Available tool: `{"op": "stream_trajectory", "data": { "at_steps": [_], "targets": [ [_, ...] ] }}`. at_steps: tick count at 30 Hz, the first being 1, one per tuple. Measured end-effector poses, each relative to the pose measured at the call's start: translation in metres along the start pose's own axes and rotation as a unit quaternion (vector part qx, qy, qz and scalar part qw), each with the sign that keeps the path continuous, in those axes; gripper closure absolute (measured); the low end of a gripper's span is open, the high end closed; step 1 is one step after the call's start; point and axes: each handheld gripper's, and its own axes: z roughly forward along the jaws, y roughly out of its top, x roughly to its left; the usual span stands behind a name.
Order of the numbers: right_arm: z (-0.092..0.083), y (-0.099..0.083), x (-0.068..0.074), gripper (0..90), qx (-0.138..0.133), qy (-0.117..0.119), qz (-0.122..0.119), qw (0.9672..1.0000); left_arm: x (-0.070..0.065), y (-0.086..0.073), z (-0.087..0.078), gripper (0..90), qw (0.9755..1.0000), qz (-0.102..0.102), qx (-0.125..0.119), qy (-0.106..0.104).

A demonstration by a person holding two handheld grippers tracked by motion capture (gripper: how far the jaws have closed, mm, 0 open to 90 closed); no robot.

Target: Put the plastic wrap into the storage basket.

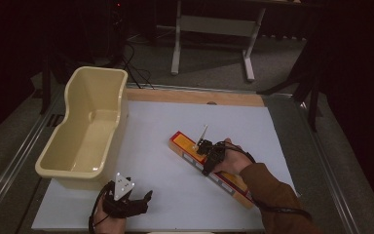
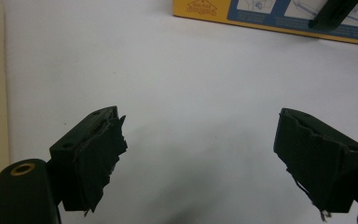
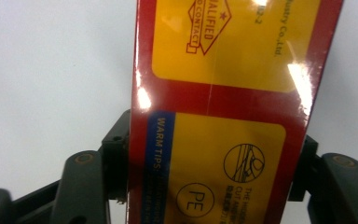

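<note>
Tub (image 1: 85,129): a cream plastic tub stands at the far left of the white surface (image 1: 151,161), empty as far as can be seen, its long side running away from the person.
Left gripper (image 1: 143,197): rests near the front edge, just right of the tub's near corner; in the left gripper view its jaws stand wide apart with only bare surface between them.
Box (image 1: 185,146): a long, narrow red and yellow carton lies flat and slantwise right of centre, well apart from the tub.
Right gripper (image 1: 205,148): set down over the box near its middle; in the right gripper view (image 3: 214,177) the jaws press on both long edges, so the box is clamped across its width.
Risk, tipping: the grip looks short of the box's midpoint, so on lifting the longer end may sag or swing.
Risk, slipping: the wrapper is glossy; a light squeeze could let the box slide out.
Risk, tub rim: carried slantwise, the long box could knock the rim.
</note>
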Motion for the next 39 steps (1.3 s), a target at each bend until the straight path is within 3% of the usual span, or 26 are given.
{"op": "stream_trajectory", "data": {
  "at_steps": [6, 8, 14, 18, 23, 39],
  "targets": [
    [-0.002, 0.002, 0.000, 40.0, 0.005, 0.003, 0.038, 0.9993, 0.000, 0.000, 0.000, 15.1, 1.0000, -0.001, -0.001, 0.000],
    [-0.004, 0.002, -0.001, 40.2, 0.003, -0.001, 0.035, 0.9994, 0.000, 0.000, 0.000, 15.1, 1.0000, -0.001, 0.000, 0.000],
    [-0.015, 0.007, -0.002, 40.5, 0.000, 0.003, 0.058, 0.9983, 0.000, 0.000, 0.000, 15.1, 1.0000, 0.000, 0.000, 0.000],
    [-0.028, 0.012, -0.004, 40.6, -0.013, 0.023, 0.082, 0.9963, -0.001, 0.000, 0.000, 15.1, 1.0000, 0.000, -0.001, 0.000],
    [-0.043, 0.019, -0.004, 40.6, -0.036, 0.036, 0.095, 0.9942, -0.001, 0.001, 0.000, 15.1, 1.0000, 0.000, -0.001, 0.000],
    [-0.085, 0.050, 0.000, 40.7, -0.101, 0.059, 0.109, 0.9871, -0.002, 0.001, -0.001, 15.1, 1.0000, 0.002, -0.006, 0.000]
  ]
}}
